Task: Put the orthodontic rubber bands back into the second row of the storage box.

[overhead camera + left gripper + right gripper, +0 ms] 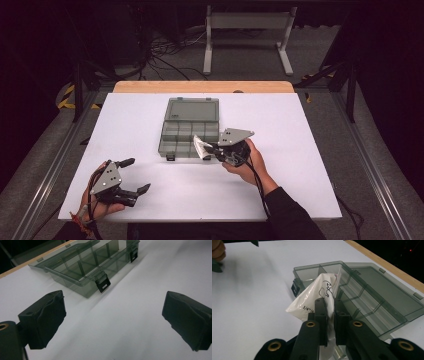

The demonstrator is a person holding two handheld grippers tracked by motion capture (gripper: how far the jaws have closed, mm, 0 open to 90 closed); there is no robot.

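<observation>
Bag [317, 293], print legible up close, pinched by right tool [330, 305]; left tool [134, 175] released.

Glossy plastic bag [317, 293], translucent plastic box [372, 302]

White table [150, 190], wooden far edge [200, 87], metal stand [247, 22], floor cables [170, 47]

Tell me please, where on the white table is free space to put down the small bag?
The white table is bare left of the organizer box, up to the left gripper, and along the near edge between both hands. It is crowded at the box's right front corner, where the right gripper holds the bag.
</observation>
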